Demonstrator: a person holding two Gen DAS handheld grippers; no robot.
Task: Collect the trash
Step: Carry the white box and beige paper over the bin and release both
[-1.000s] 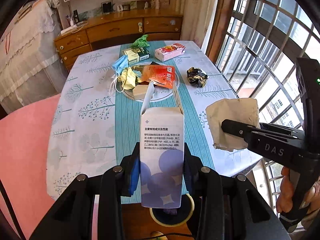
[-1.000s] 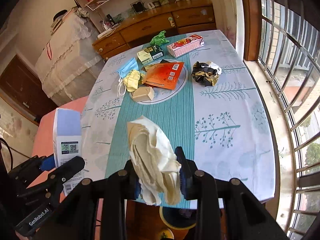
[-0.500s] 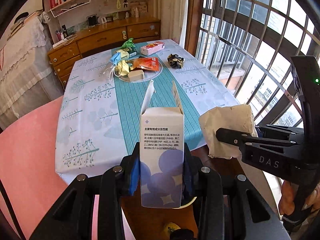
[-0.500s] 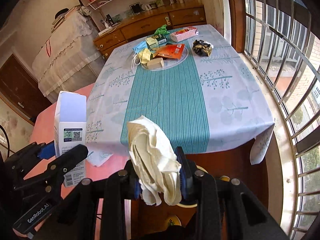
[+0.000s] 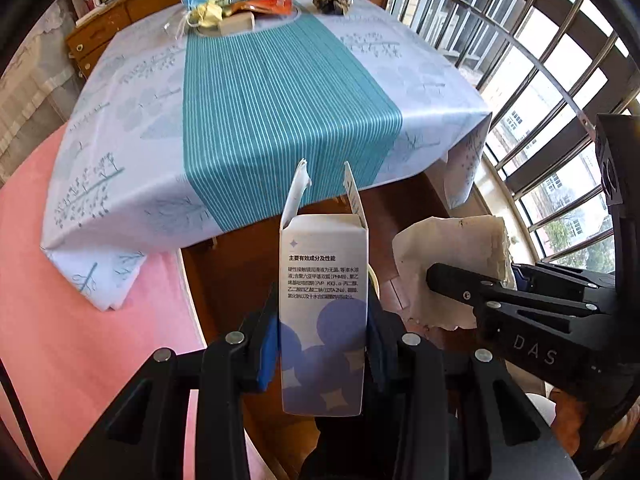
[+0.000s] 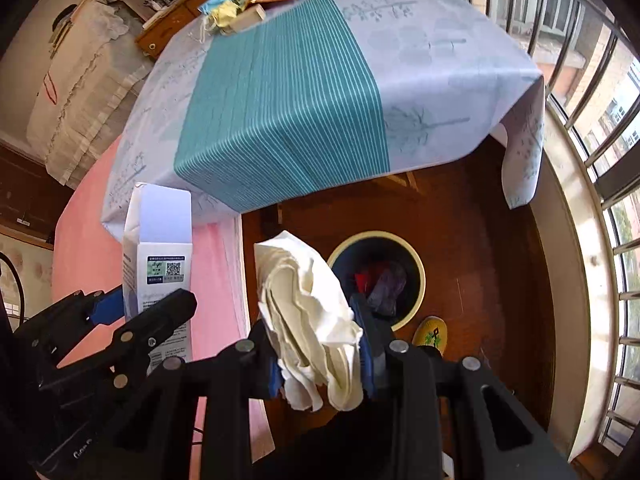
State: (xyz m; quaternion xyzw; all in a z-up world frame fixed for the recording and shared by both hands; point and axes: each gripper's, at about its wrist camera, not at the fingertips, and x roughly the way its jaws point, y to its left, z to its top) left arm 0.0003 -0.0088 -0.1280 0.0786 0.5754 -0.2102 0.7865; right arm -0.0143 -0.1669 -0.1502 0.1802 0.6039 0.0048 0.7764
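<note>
Right wrist: bin (image 6: 416,264) rim near table (image 6: 440,80) edge — floor apparently open.

My left gripper (image 5: 323,354) is black with blue pads; the carton (image 5: 324,316) in it is white, fading to lavender with darker violet circles, pale stars and black print. My right gripper (image 6: 320,354), also black with blue pads, carries a cream-white crumpled paper (image 6: 308,316). The tablecloth (image 5: 120,120) is pale blue-grey with a tree pattern and a teal centre band of thin white stripes. The bin (image 6: 418,276) has a cream rim and a dark interior showing red and purple scraps. The floor (image 6: 480,240) is dark reddish-brown wood. The mat (image 5: 80,320) is pink.
</note>
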